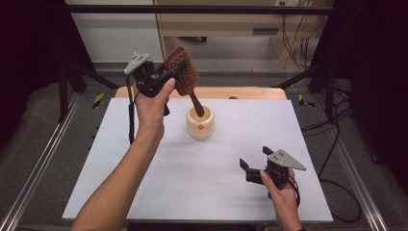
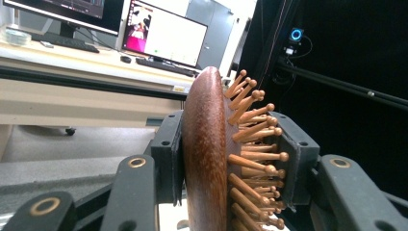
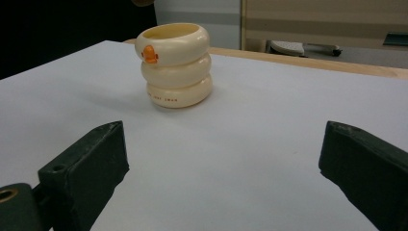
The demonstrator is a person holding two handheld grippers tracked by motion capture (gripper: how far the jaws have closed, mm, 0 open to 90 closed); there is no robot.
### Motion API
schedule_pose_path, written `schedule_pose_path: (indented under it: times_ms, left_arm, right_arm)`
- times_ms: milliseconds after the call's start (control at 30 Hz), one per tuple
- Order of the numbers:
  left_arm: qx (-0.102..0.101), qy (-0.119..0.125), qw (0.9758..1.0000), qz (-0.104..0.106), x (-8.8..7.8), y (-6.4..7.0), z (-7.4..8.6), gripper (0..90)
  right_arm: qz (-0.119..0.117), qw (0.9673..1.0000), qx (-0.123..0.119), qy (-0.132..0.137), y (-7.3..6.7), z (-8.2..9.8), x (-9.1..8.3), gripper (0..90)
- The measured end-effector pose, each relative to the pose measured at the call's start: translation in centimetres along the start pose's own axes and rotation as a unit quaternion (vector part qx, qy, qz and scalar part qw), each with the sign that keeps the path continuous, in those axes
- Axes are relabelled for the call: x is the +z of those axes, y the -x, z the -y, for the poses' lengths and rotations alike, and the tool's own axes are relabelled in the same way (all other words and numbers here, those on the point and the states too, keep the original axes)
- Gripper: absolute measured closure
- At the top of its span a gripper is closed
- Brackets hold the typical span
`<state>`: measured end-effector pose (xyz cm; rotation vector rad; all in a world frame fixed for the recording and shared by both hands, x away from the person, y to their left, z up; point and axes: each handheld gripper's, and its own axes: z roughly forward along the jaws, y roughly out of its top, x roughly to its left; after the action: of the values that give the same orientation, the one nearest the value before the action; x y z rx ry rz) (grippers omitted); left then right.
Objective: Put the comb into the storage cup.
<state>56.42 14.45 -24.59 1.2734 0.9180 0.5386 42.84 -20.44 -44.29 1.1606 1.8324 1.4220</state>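
Hairbrush [image 1: 182,70] hangs in the upper middle of the high view, its head clamped between the jaws of the left gripper [image 1: 166,76], which a hand [image 1: 153,107] holds up above the far part of the white table [image 1: 144,163]. In the left gripper view the brush [image 2: 208,159] stands edge-on in the centre of the frame: one pad presses the smooth wooden back, the other sits against the wooden bristles [image 2: 255,144].

Its long axis runs from the head at upper left down and to the right, and the handle tip meets the mouth of the cream ringed cup [image 1: 200,122] in the middle of the frame. Whether the tip is already inside the cup or only just over the rim I cannot tell from this angle. My reading is that the handle is meant to stand in the cup, so the move turns on keeping that slanted axis lined up with the opening, straight below the gripper and a little to its right.

Right gripper [image 1: 256,163] rests low at the lower right of the high view, jaws spread wide and holding nothing. Its own view has the cup [image 3: 174,65] at upper left, well apart from the pads. The left hand is plainly the nearer one.
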Motion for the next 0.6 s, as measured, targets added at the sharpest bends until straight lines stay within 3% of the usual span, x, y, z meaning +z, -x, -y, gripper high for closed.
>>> schedule_pose_path:
  times_ms: [200,333,600]
  left_arm:
    - [-0.004,-0.003,1.0,-0.003,0.3,-0.4,-0.2,52.2]
    - [0.01,-0.002,0.9999,-0.011,0.4,-0.6,-0.3,52.2]
    - [0.005,-0.003,0.9998,-0.02,1.1,-0.9,0.0,52.1]
  right_arm:
    - [0.002,1.0,-0.001,0.0,0.1,0.0,-0.1,3.4]
    - [0.001,1.0,-0.002,0.0,0.0,0.0,0.0,3.4]
    - [-0.001,1.0,-0.002,0.002,0.0,0.0,-0.1,3.4]
